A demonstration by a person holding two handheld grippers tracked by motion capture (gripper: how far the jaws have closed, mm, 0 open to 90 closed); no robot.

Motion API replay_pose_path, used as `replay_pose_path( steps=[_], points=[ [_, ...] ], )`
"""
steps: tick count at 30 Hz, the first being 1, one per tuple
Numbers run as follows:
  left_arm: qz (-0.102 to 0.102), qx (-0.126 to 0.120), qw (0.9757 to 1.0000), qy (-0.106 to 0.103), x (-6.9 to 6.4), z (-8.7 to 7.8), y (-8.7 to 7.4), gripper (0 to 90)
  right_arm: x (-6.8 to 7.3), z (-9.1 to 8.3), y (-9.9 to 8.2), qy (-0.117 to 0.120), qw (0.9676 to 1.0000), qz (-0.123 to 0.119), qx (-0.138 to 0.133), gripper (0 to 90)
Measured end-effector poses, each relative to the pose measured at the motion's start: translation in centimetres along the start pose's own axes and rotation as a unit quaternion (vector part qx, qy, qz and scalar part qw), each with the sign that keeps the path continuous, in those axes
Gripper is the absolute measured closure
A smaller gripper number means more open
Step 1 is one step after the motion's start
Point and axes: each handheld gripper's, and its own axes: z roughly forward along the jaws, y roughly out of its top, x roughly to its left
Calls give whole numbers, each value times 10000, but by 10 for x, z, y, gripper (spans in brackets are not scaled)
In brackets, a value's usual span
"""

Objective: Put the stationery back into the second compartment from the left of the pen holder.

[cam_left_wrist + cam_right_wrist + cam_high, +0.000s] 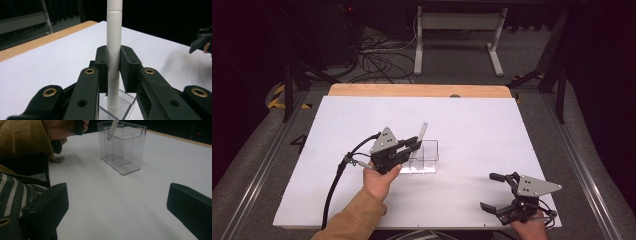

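A white cylindrical pen [422, 131] stands nearly upright with my left gripper [414, 144] shut on its middle. Its lower end dips into a clear plastic divided box [426, 156] standing on the white table mat. In the left gripper view the jaws clamp the pen [113, 50] from both sides, with the box [125, 106] below. The right gripper view shows the box [123, 147] with the pen tip [111, 131] inside its near-left compartment. My right gripper [488, 191] rests near the front right of the mat, open and empty [117, 202].
The white mat [472, 125] covers a wooden table whose far edge [417, 90] shows. A tan sleeve [354, 220] comes in at the bottom left. On the floor beyond lie cables [377, 60] and a white desk frame [457, 35].
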Motion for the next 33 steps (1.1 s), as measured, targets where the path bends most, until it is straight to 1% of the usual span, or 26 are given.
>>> replay_pose_path(
  steps=[1,2,3,5,6,7,8,10,11,13,16,19,22,27,30,33],
  points=[
    [-20,24,10000,-4,0,0,-1,780,0,0,0,7,10000,17,1,46],
    [0,65,10000,7,0,0,-1,779,0,0,0,4,10000,18,-6,47],
    [-19,99,9999,-9,0,0,-1,779,0,0,0,-3,10000,-3,-4,46],
    [-53,143,9999,-12,0,-1,-2,771,0,-1,0,10,10000,29,-5,46],
    [-103,154,9998,0,1,-2,-1,718,0,0,0,8,10000,30,-4,47],
    [-153,153,9998,-18,1,-2,-1,634,0,0,0,8,10000,28,-3,47],
    [-191,153,9997,-21,1,-4,0,584,0,0,0,11,10000,30,-2,47],
    [-202,131,9997,76,1,-7,1,498,0,-1,0,7,10000,35,-1,46],
    [-192,82,9998,79,1,-8,2,460,-1,0,0,-2,10000,14,-17,46],
    [-181,40,9998,117,0,-13,4,409,0,0,0,14,10000,53,-16,46],
    [-180,-52,9998,115,-3,-20,8,328,-1,1,0,8,10000,32,-40,47],
    [-89,-60,9998,136,-5,-27,14,262,-2,2,0,7,10000,32,-15,46],
    [-66,-134,9998,113,-8,-33,17,221,-1,1,1,3,10000,52,-30,47],
    [24,-90,9999,91,-10,-35,20,199,-1,2,0,3,10000,22,-13,46],
    [14,-50,10000,42,-11,-35,20,192,-1,1,0,-7,10000,29,-20,46],
    [39,-52,10000,38,-10,-38,21,176,-2,1,0,-15,10000,36,-10,46]
  ],
)
